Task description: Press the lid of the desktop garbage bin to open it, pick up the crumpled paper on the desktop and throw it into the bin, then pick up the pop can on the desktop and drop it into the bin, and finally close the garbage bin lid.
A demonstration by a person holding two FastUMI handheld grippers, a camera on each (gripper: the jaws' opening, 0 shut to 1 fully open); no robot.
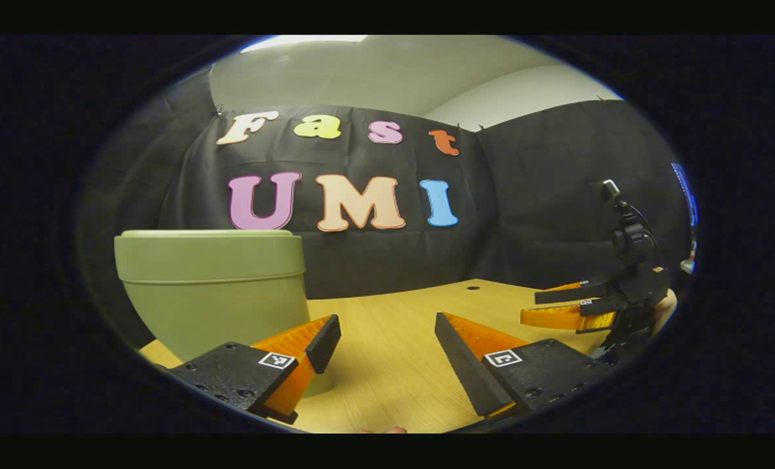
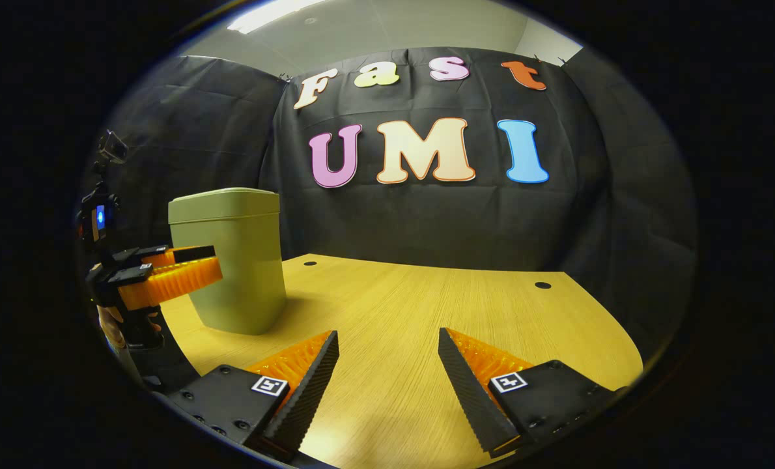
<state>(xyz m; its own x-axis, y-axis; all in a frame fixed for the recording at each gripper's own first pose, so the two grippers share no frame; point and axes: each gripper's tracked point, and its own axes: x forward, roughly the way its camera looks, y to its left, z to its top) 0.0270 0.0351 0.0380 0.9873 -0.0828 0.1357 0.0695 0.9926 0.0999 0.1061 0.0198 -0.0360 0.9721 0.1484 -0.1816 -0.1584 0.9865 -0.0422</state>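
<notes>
- Your left tongs (image 1: 387, 352) stand open with nothing between the fingers, held low over the wooden worktop (image 1: 400, 365).
- In the left gripper view, the green bin (image 1: 215, 286) sits just beyond your left finger on the worktop. That finger covers part of its lower front, and its base is cut off at the view's edge.
- The bin's lid (image 1: 208, 244) lies flat and closed on top. From this low angle you see its edge, so the top surface is hard to make out.
- Your right tongs (image 2: 387, 371) are open too, empty, over bare worktop (image 2: 426, 306) well to the right of the bin (image 2: 231, 267).
- In the right gripper view, your left tongs (image 2: 192, 267) show from the side, near the bin's front wall. You cannot tell whether they touch it.
- In the left gripper view, your right tongs (image 1: 557, 306) show far right, partly lost in the dark edge, with a bit of your hand (image 1: 667, 306) behind them.
- Two small dark holes (image 2: 542, 285) mark the worktop's far side.
</notes>
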